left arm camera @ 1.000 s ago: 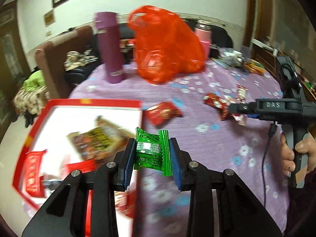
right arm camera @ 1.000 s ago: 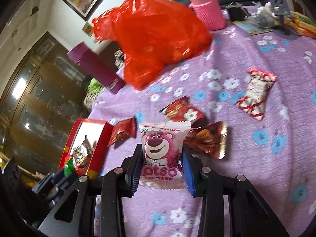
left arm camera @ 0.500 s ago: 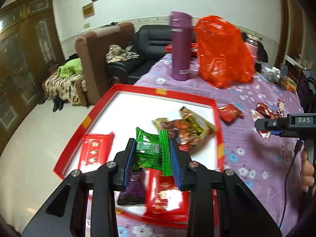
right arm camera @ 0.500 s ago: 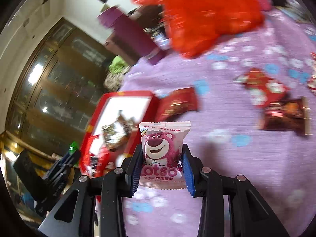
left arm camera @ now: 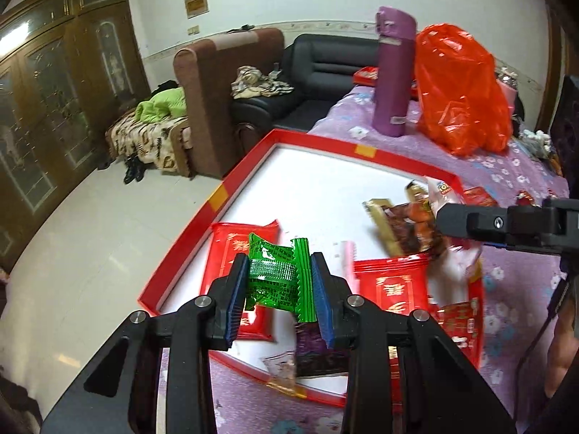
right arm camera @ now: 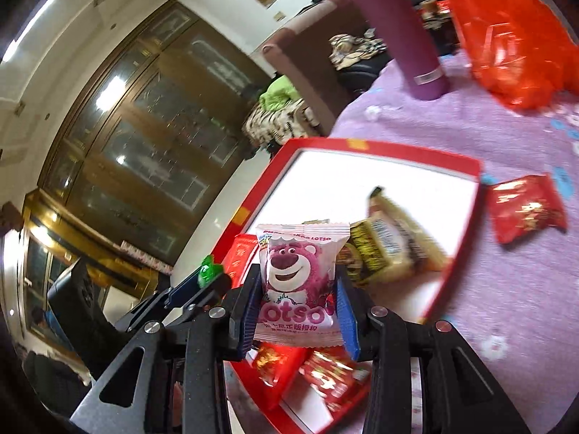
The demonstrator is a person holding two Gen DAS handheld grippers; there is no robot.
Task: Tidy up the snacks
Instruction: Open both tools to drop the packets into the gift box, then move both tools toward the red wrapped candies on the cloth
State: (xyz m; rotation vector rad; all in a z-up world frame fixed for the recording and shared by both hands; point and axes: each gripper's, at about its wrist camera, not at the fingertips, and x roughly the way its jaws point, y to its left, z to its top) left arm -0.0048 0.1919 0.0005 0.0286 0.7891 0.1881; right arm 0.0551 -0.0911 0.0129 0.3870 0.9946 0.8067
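My left gripper (left arm camera: 278,289) is shut on a green snack packet (left arm camera: 277,278) and holds it above the near part of the red-rimmed white tray (left arm camera: 318,177). My right gripper (right arm camera: 295,311) is shut on a pink Lotso bear packet (right arm camera: 296,278) above the tray's (right arm camera: 380,148) near edge; it shows from the side in the left wrist view (left arm camera: 481,224). The tray holds red packets (left arm camera: 231,249), a brown and yellow packet (right arm camera: 391,249) and a dark purple one (left arm camera: 315,354).
A purple flask (left arm camera: 392,72) and an orange plastic bag (left arm camera: 459,90) stand beyond the tray on the purple flowered tablecloth (right arm camera: 506,289). A red packet (right arm camera: 524,209) lies on the cloth right of the tray. The table's left edge drops to the floor; sofas stand behind.
Both grippers have swung left from the loose snacks on the cloth to above the tray, each still holding its packet.
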